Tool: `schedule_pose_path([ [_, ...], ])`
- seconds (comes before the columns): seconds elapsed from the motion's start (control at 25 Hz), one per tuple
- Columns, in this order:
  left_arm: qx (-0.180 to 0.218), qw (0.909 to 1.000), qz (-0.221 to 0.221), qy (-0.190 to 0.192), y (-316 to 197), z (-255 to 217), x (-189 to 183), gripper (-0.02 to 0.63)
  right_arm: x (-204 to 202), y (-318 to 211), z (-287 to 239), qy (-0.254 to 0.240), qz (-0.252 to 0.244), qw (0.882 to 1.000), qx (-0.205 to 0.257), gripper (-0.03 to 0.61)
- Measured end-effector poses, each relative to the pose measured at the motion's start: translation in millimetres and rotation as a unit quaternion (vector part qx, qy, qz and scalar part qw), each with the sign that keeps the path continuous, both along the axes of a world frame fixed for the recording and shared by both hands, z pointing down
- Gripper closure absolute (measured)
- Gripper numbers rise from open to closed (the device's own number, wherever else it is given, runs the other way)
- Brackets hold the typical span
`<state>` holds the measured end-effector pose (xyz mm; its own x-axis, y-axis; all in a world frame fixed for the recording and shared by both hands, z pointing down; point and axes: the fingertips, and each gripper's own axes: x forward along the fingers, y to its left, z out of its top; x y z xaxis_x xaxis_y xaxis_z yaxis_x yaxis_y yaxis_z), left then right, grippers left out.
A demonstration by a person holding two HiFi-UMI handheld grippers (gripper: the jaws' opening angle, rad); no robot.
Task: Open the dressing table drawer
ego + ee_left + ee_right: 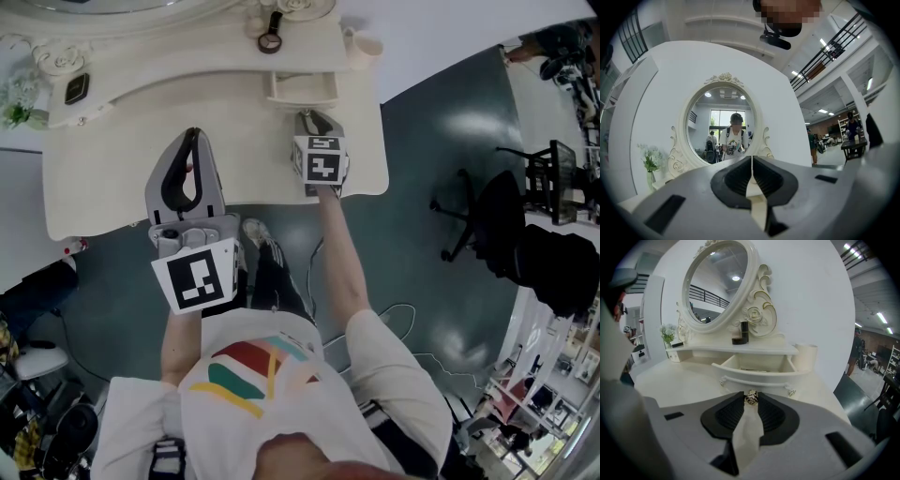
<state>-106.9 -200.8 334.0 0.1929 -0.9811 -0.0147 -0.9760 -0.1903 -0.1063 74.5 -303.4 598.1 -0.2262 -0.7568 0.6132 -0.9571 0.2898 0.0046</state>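
The cream dressing table [141, 178] has its small middle drawer [302, 88] pulled out from under the shelf. In the right gripper view the drawer [754, 379] stands open, and its gold rose-shaped knob [751, 397] sits pinched between the tips of my right gripper [751, 402]. From the head view the right gripper [307, 118] reaches over the tabletop to the drawer front. My left gripper [192, 137] hovers over the table to the left, shut and holding nothing. In its own view the left gripper [752, 160] points level at the oval mirror [724, 124].
On the shelf above the drawer stand a dark bottle [744, 331] and a white cup [805, 357]. A vase of flowers [17, 103] and a dark compact [77, 88] sit at the left. A black office chair [487, 216] stands on the floor to the right.
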Motion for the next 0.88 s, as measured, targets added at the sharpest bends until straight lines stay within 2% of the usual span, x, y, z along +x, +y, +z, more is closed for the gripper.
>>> schedule_pose_path([
  [0.12, 0.008, 0.9999, -0.006, 0.01, -1.4, -5.2, -0.9, 0.601, -0.3, 0.6, -3.2, -0.002, 0.001, 1.0, 0.004, 0.495],
  [0.28, 0.001, 1.0, -0.001, 0.002, 0.8, -2.0, 0.3, 0.601, -1.6, -0.9, -5.3, -0.002, 0.001, 1.0, 0.008, 0.495],
  [0.48, 0.007, 1.0, -0.003, 0.004, 2.0, -5.6, 3.0, 0.601, -0.4, -0.4, -5.6, -0.007, 0.003, 1.0, 0.009, 0.495],
  [0.64, 0.026, 0.9997, -0.001, 0.004, 2.8, -12.1, 5.0, 0.601, 0.0, -0.9, -6.0, -0.023, 0.0, 1.0, 0.007, 0.491],
  [0.68, 0.019, 0.9998, 0.001, 0.0, 4.0, -9.0, 5.6, 0.601, 0.9, -0.8, -5.8, -0.026, 0.003, 1.0, 0.008, 0.489],
  [0.76, 0.002, 1.0, 0.003, -0.006, 5.6, -3.7, 5.5, 0.601, 3.1, -0.4, -5.6, -0.028, 0.012, 0.999, 0.01, 0.457],
  [0.88, 0.013, 0.9999, -0.006, 0.003, 4.1, -12.2, 3.5, 0.601, 6.5, 0.9, -9.0, -0.036, 0.022, 0.999, 0.016, 0.43],
])
